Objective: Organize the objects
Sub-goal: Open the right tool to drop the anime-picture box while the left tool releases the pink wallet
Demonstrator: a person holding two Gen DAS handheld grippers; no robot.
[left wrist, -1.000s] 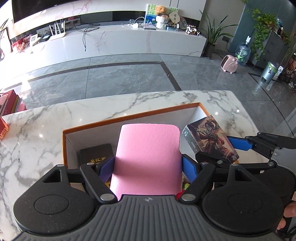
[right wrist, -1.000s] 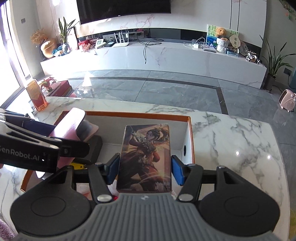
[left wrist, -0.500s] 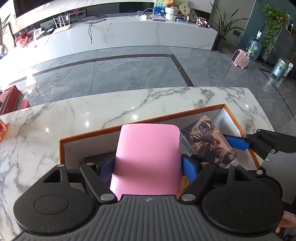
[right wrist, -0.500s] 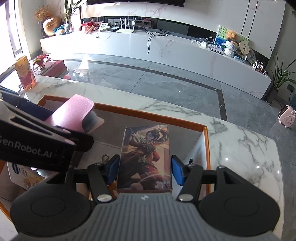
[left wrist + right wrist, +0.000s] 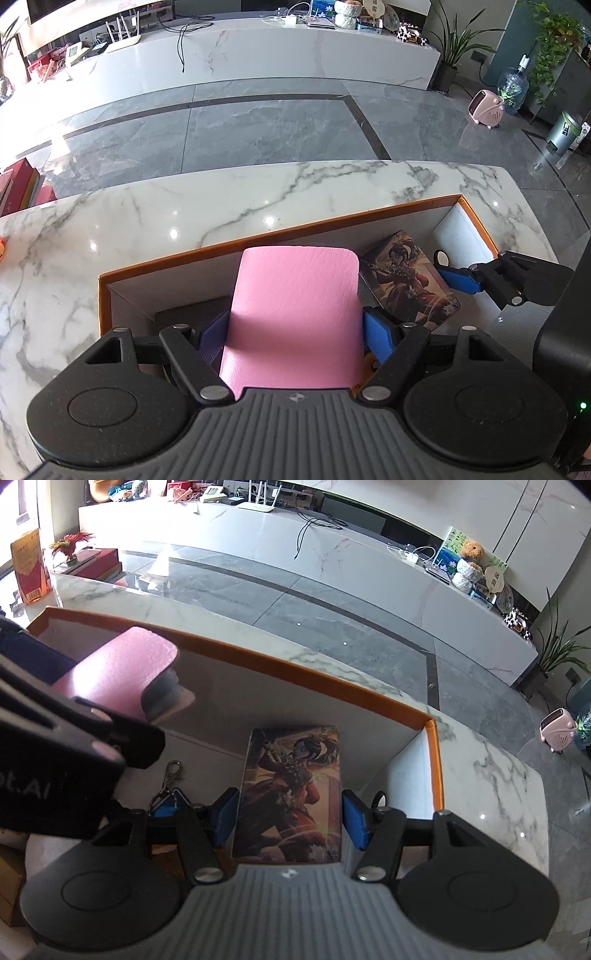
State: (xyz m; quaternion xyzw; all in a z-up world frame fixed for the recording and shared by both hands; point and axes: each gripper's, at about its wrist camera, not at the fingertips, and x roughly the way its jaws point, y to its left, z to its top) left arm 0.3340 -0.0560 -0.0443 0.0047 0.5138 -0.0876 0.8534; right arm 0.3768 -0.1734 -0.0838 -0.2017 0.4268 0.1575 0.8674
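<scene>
1. Two loads over the orange-rimmed white box (image 5: 280,232): left gripper (image 5: 293,332) clamps the pink leather-textured case (image 5: 295,314), level for lowering.
2. Right gripper (image 5: 288,816) pinches the illustrated card box (image 5: 291,790) at 3 o'clock of it, apart.

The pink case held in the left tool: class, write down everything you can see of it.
The pink case is a flat, rounded-corner rectangle with a grained, leather-like face. The right wrist view shows a thicker grey layer under its far end. The left tool is shut on it, blue pads pressing both long edges. It is held above the orange-rimmed box, its far end toward the box's far wall, left of the illustrated card box.
</scene>
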